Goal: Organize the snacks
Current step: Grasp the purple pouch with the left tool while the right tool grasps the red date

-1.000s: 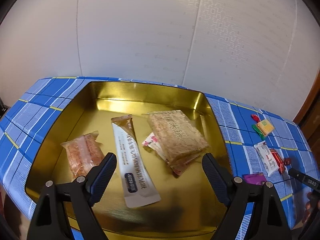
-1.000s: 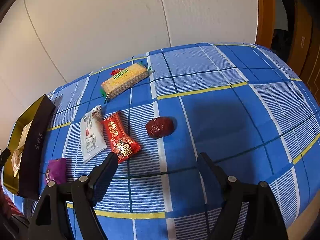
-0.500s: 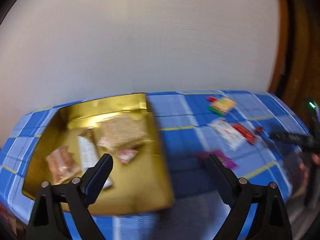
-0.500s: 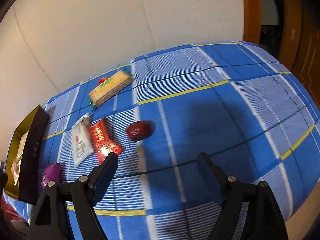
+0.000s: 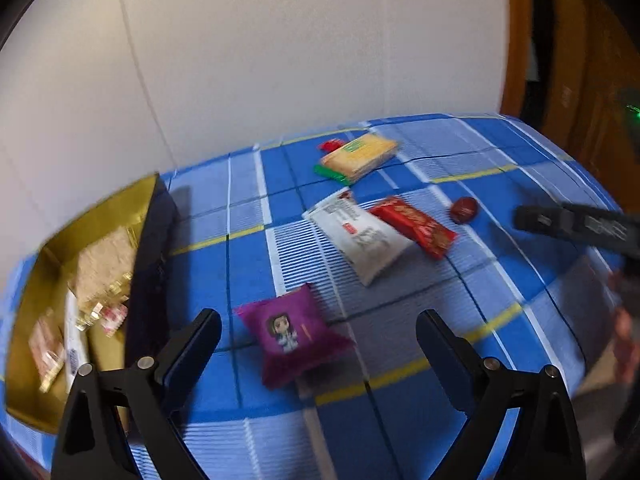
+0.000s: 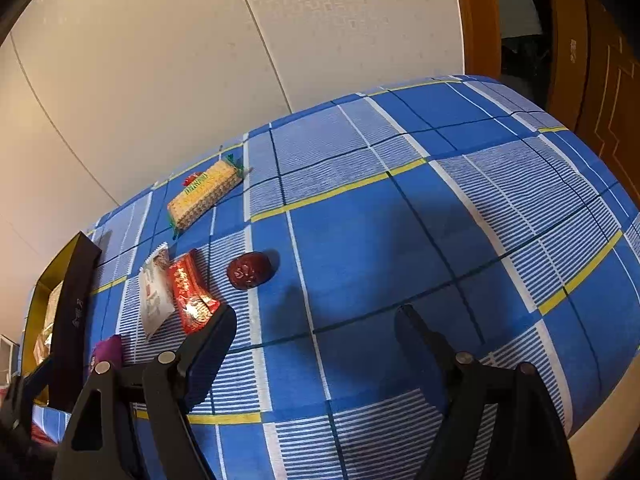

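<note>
My left gripper (image 5: 318, 320) hovers over the blue checked cloth, its jaws opening. A purple packet (image 5: 294, 334) lies flat on the cloth between the fingers, and the pads do not touch it. Beyond it lie a white packet (image 5: 360, 236), a red packet (image 5: 414, 224), a dark red round sweet (image 5: 464, 210) and a yellow cracker pack (image 5: 358, 156). The gold tin (image 5: 150, 260) at the left holds several snacks. My right gripper (image 6: 316, 312) stands open over bare cloth, with the round sweet (image 6: 250, 270) just ahead to the left.
A small red candy (image 5: 330, 145) sits behind the cracker pack. A white wall closes off the back, and a wooden door frame (image 6: 476, 20) stands to the right. The table edge (image 6: 600, 412) runs close at the lower right. A hand (image 5: 624, 332) shows at the right border.
My left gripper has swung right, from over the gold tin to the cloth by the purple packet, and its jaws have widened. The right gripper has shifted a little, jaws unchanged.
</note>
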The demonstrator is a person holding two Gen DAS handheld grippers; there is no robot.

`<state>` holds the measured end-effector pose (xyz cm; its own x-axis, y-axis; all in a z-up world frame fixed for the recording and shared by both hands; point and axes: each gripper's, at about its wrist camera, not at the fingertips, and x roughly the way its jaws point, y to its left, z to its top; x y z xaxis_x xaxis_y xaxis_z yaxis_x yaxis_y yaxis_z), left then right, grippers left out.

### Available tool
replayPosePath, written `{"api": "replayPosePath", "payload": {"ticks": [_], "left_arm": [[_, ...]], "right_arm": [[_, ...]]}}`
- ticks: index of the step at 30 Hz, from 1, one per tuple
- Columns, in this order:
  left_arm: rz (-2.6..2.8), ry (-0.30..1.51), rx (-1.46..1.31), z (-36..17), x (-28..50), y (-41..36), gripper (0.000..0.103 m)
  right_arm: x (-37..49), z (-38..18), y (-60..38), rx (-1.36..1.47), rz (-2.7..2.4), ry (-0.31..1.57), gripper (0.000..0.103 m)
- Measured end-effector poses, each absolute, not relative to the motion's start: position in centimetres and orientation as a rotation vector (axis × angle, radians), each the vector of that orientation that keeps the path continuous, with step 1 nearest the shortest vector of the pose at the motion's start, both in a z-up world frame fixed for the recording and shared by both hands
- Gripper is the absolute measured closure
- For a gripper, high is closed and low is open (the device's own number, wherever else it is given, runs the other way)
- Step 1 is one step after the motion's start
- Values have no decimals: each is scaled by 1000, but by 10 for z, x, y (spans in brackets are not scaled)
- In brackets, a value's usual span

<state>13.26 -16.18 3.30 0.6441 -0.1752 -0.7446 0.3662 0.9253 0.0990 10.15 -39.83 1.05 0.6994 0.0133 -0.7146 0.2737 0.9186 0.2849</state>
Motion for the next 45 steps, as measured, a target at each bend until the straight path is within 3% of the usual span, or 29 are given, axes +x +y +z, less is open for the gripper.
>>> {"api": "replayPosePath", "payload": {"ticks": [3,6,13,34,39,45], "left_arm": [[-279,837,202,22,148,-162,10],[-258,860,208,8,156,-167,26],[-244,825,111,-4,162,-158,46],[-259,789,104,-1,134,-144,47],[-254,785,100,-2,133,-144,47],[-263,787,112,-2,132,-143,47]], "right_arm": [[101,13,-398,381,-150,776,20],[102,12,-398,373,-154,778,20],[103,12,-396,364,-144,778,20],[143,7,-374,249,-113,760,21],[160,-5,-352,150,-106,796,35],[162,-8,-346,164,-64,796,37]]}}
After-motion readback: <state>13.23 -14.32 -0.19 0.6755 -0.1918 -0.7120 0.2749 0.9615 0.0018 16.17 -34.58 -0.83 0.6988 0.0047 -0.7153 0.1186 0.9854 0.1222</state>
